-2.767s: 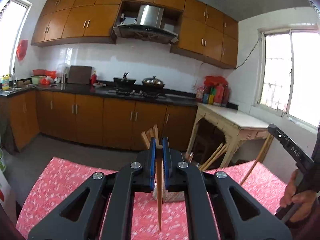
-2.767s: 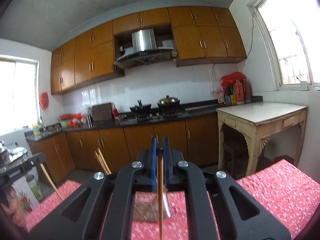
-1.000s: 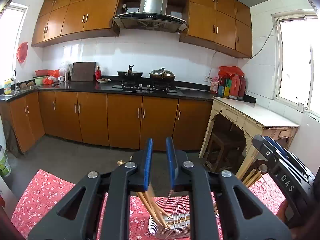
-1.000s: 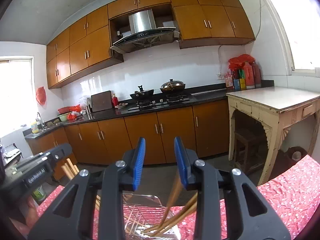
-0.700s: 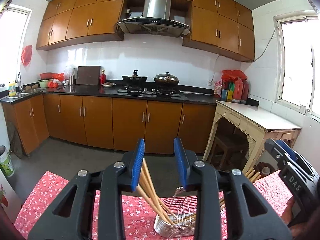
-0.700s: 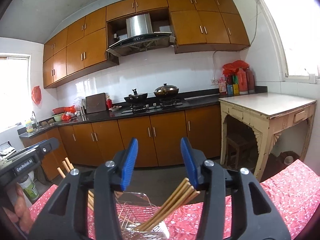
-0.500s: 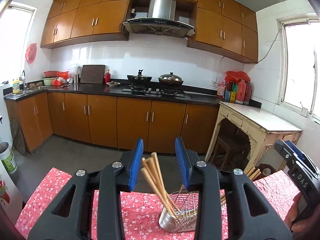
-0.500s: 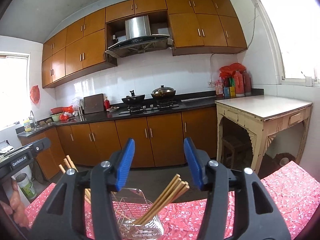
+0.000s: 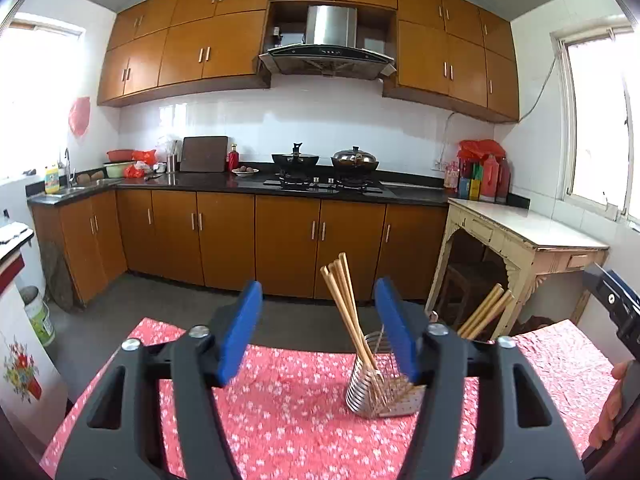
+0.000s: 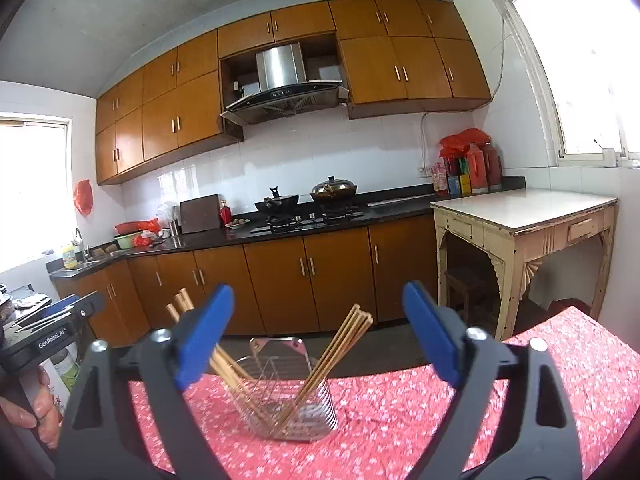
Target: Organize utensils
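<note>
One wire utensil basket (image 9: 382, 388) (image 10: 286, 396) stands on the red floral tablecloth (image 9: 280, 412) (image 10: 400, 420) and serves as the reference point. It holds two groups of wooden chopsticks. In the right wrist view, one bundle (image 10: 328, 364) of about four sticks leans toward the basket's right side, and a second bundle (image 10: 212, 348), with three tips showing, leans toward its left side, partly hidden behind a blue pad. In the left wrist view, the nearer bundle (image 9: 348, 312) shows about four sticks rising from the basket's left side, and the other bundle (image 9: 484, 314) shows about three sticks beyond its right side. The left gripper (image 9: 318, 330) is spread wide and holds nothing; its two blue pads (image 9: 240, 328) stand on either side of the basket's upper part. The right gripper (image 10: 318, 338) is likewise spread wide and holds nothing, its two blue pads (image 10: 430, 336) flanking the basket without touching it. Behind the basket, two pots sit on the stove (image 9: 324, 184) (image 10: 308, 216).
</note>
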Available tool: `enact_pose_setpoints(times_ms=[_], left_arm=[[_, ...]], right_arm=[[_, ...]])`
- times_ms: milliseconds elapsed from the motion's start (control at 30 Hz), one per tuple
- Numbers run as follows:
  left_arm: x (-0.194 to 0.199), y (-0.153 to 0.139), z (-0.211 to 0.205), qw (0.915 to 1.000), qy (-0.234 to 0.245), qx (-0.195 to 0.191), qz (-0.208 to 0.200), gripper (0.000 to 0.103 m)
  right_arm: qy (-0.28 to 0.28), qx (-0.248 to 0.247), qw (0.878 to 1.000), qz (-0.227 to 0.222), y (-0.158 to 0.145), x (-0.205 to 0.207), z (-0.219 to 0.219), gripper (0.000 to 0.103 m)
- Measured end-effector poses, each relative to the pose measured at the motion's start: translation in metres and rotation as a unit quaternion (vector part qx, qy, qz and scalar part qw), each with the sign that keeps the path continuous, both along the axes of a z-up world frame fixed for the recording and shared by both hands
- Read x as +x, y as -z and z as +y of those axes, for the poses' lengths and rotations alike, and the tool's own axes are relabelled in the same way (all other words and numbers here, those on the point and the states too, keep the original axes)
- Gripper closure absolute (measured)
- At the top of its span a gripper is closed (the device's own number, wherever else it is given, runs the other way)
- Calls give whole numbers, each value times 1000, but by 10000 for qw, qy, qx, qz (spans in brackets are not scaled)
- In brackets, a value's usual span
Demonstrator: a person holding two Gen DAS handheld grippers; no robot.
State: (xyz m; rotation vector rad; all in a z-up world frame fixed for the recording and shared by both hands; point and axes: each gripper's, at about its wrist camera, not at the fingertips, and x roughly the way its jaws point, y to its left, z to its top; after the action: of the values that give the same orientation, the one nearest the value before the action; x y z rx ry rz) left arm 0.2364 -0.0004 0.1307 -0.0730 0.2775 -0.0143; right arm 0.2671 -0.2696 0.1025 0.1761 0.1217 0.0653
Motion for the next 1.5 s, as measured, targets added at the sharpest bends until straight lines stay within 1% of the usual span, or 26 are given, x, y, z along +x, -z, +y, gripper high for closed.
enact_pose_setpoints(times_ms=[33,100,133,200,267,300,567,700,767,900,967,1033,1133,1267,1500], left_arm=[[-5,1,1,10000,-20,13,-22,35],[-18,6,2,9999,-64,88,-89,24],[-23,8,2,9998,-80,123,-105,21],[-36,14,5,9998,-91,116,-111,9],[-49,21,10,9999,-69,42,-135,3],[-54,24,11,9999,-74,33,-144,2],[-91,56,13,9996,-117,217,-118,2],[-107,72,16,9998,-105,123,-95,2],[-114,80,17,9998,-129,99,-72,2],[-123,92,19,9999,-131,74,-18,2],[-127,97,19,9998,-155,119,-46,2],[-134,100,19,9996,-192,161,-123,2],[-141,102,19,9995,-187,103,-222,2],[-146,103,20,9992,-215,89,-310,2],[-150,107,19,9990,-239,129,-342,2]], right_arm=[[-14,12,10000,-14,1,-6,1,7],[-35,-9,10000,-18,5,-19,5,4],[-52,-73,10000,-11,8,-28,10,4],[-10,-189,9998,-2,12,-42,15,4],[78,-301,9995,29,17,-55,21,4],[136,-351,9993,57,20,-61,25,4],[378,-537,9975,273,55,-93,37,4],[488,-653,9964,217,68,-110,45,4],[424,-661,9967,196,73,-117,49,4],[308,-751,9967,-1,80,-133,58,4],[327,-798,9961,-154,83,-142,61,4],[316,-766,9963,-218,86,-148,62,4],[244,-675,9971,-273,93,-154,61,4],[246,-753,9965,-249,100,-155,62,4],[256,-697,9970,-207,104,-155,59,4]])
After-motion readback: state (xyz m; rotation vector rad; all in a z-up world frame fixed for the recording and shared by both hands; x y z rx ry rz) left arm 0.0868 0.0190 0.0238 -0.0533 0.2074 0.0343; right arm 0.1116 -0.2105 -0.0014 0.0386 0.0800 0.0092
